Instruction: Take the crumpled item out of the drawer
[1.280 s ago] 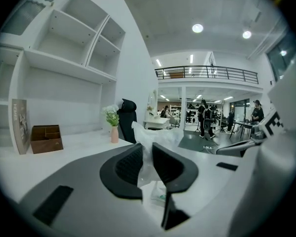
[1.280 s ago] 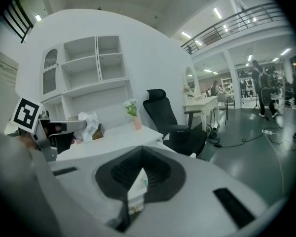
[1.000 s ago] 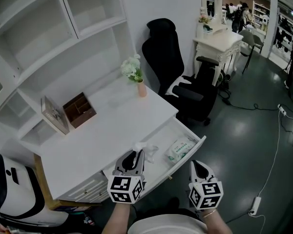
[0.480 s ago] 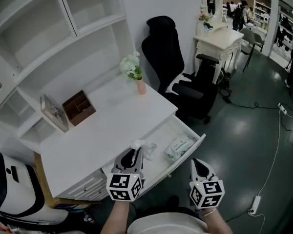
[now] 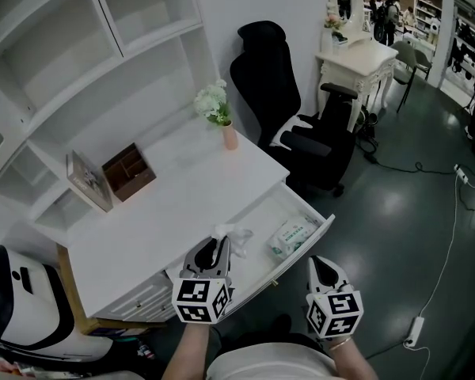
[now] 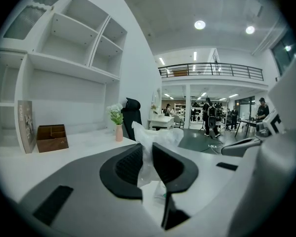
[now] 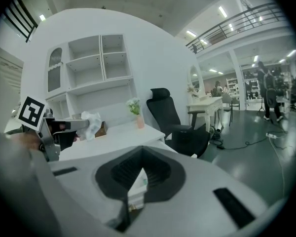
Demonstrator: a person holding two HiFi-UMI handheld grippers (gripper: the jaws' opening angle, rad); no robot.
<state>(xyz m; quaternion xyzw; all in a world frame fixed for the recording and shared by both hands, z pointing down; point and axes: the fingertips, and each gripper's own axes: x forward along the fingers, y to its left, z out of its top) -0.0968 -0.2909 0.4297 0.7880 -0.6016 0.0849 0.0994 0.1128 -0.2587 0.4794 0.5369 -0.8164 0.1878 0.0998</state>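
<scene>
- Open drawer point(image 5: 321, 226), at the desk's near right: a packet point(image 5: 291, 237) lies inside.
- Right gripper point(image 5: 323, 269): jaws together, empty, near the drawer front.
- Left gripper point(image 5: 214, 252): clamped on the crumpled item point(image 5: 231, 233), raised above the drawer's left end. Removal looks nearly done, with only setting it down left.

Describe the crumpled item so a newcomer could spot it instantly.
Find the white desk; its front drawer is pulled open. Over the drawer's left end, the left gripper pinches a crumpled white wad between its jaws. Unlike the flat green-and-white packet lying in the drawer, it is scrunched, plain and held up in the air.
</scene>
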